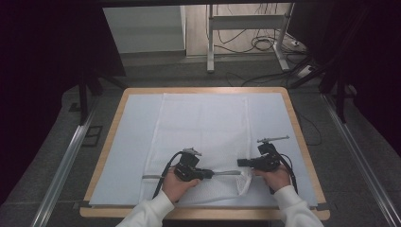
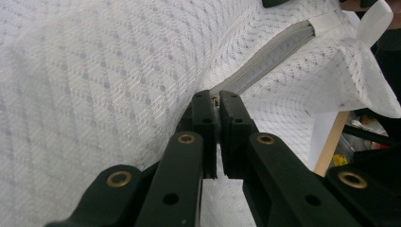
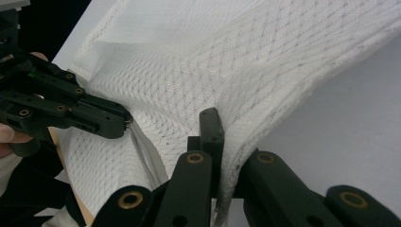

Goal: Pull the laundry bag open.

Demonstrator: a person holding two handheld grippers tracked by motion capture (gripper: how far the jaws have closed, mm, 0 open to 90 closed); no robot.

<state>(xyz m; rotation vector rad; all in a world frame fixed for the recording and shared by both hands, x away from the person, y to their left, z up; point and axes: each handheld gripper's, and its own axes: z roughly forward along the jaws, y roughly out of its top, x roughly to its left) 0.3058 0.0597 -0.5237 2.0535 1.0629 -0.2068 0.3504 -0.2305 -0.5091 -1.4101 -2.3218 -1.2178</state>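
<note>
A white mesh laundry bag [image 1: 198,137] lies flat on the pale sheet [image 1: 127,151] that covers the tabletop [image 1: 302,142], its long side running away from the person and its near end toward the front edge. Along that near end runs the grey zipper [image 1: 226,172], left to right across the bag (so the travel it allows is sideways, not away from the person). The right tongs [image 1: 240,162] sit at the bag's near right corner [image 1: 244,182], clamped tight on a fold of mesh, which shows pinched between the black jaws in the right gripper view [image 3: 222,156]. The left tongs [image 1: 211,174] point rightward along the zipper line, nearly closed on the small metal zipper pull [image 2: 216,101], seen gripped at the jaw tips in the left gripper view. The two tips stand near each other, a short stretch of zipper between them. Judging from this, the left hand works the pull along the zipper's axis while the right anchors the corner.
</note>
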